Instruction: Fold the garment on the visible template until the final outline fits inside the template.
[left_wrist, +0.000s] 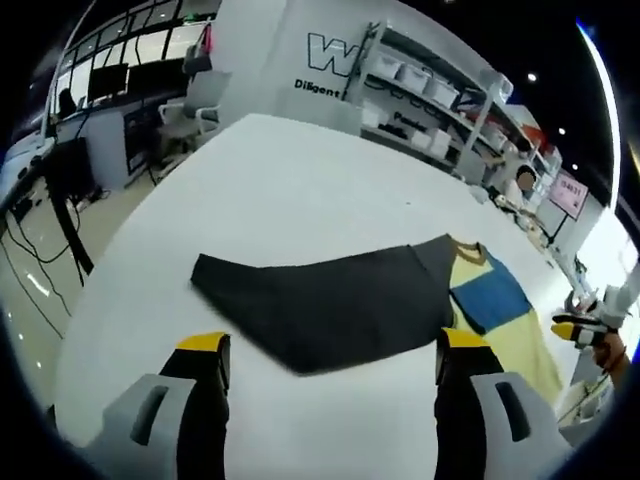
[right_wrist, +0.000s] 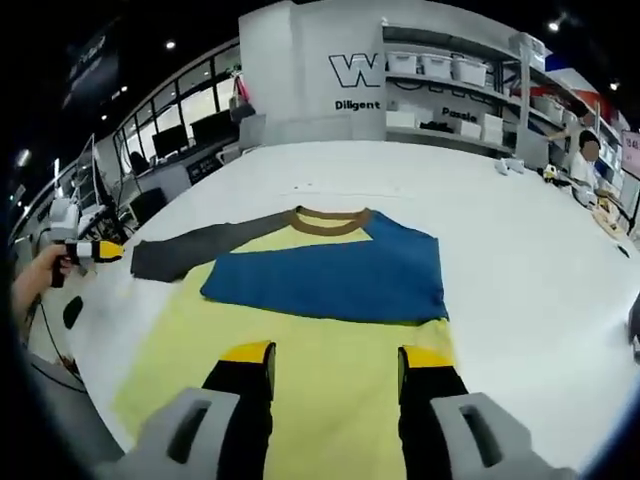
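Right gripper view: shirt (right_wrist: 330, 290) flat on the desk (right_wrist: 520, 250), collar pointing away, grey sleeve (right_wrist: 190, 250) stretched leftward; right claw (right_wrist: 335, 362) and left claw (left_wrist: 330, 350) both spread, empty.

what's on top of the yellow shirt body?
A blue fabric panel lies folded across the chest of the yellow shirt, below the brown collar. Whatever it covers is hidden.

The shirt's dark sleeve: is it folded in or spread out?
Spread out. The sleeve lies flat on the table, reaching sideways away from the yellow body.
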